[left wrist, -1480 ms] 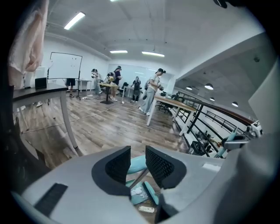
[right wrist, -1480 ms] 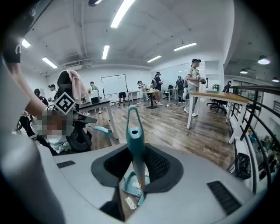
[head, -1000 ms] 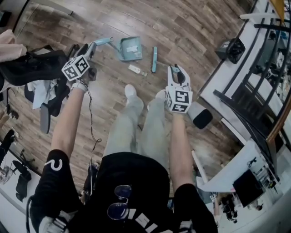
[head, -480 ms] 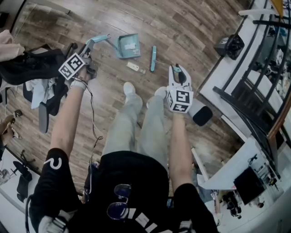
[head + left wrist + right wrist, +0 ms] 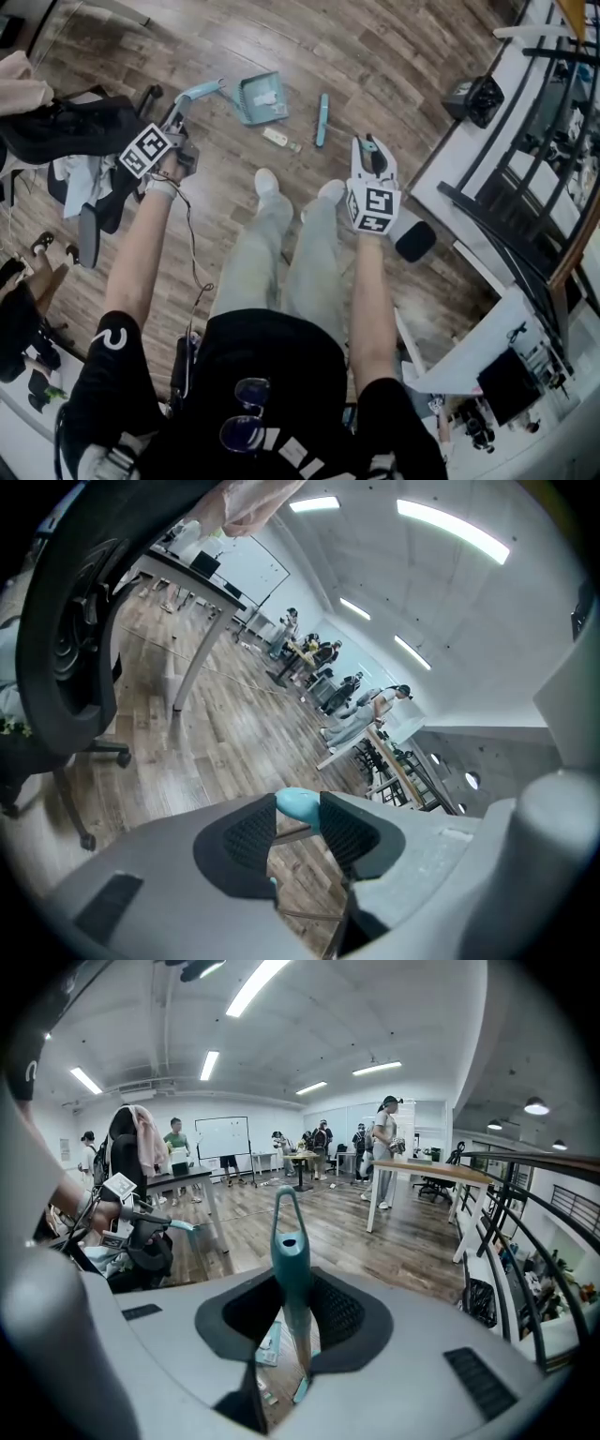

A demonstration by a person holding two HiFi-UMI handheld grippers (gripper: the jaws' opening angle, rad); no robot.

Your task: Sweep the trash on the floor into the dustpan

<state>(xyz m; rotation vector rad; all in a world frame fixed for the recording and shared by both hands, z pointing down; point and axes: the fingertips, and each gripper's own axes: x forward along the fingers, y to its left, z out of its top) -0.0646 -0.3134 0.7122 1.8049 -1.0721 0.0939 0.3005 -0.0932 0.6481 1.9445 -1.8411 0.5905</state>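
A wooden floor (image 5: 394, 56) is seen spread wide below. At the left, an office chair (image 5: 89, 234) is parked, and a dark jacket (image 5: 66, 127) is draped over it, with a pink cloth (image 5: 21, 82) laid beside that. A black box (image 5: 478, 98) is set on a white ledge (image 5: 469, 178) at the right, and a black railing (image 5: 525, 216) is run along behind it. Further back, a whiteboard (image 5: 223, 1136) is mounted on the far wall, a long table (image 5: 422, 1174) is stood near it, and people (image 5: 386, 1152) are gathered around. Ceiling lights (image 5: 258, 981) are switched on overhead.
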